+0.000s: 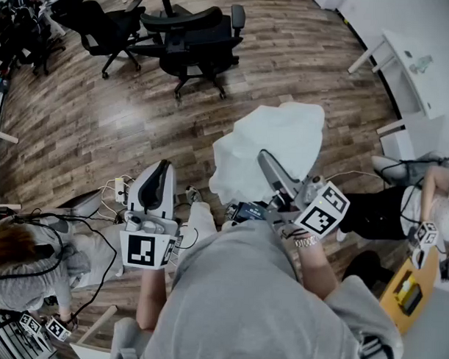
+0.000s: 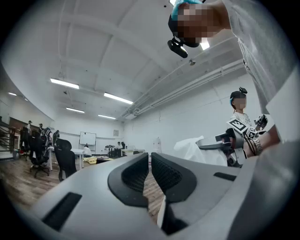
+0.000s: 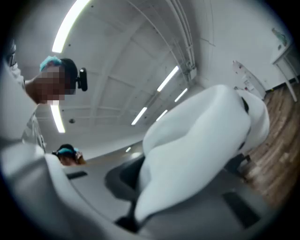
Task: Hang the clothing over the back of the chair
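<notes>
The right gripper (image 1: 268,163) has its jaws pinched on a fold of the soft white cloth garment (image 1: 277,133), held bunched in the air. The left gripper (image 1: 163,169) has its jaws pressed together, holding nothing. Black swivel office chairs (image 1: 196,38) stand well apart across the wooden floor (image 1: 87,126).

Wood-plank floor (image 1: 79,126); white table (image 1: 400,50) upper right; power strip (image 1: 121,188) on floor; whiteboard (image 2: 87,138) on far wall.

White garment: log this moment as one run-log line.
right gripper: shut on white garment | left gripper: shut, empty | black chair: no garment on it yet
</notes>
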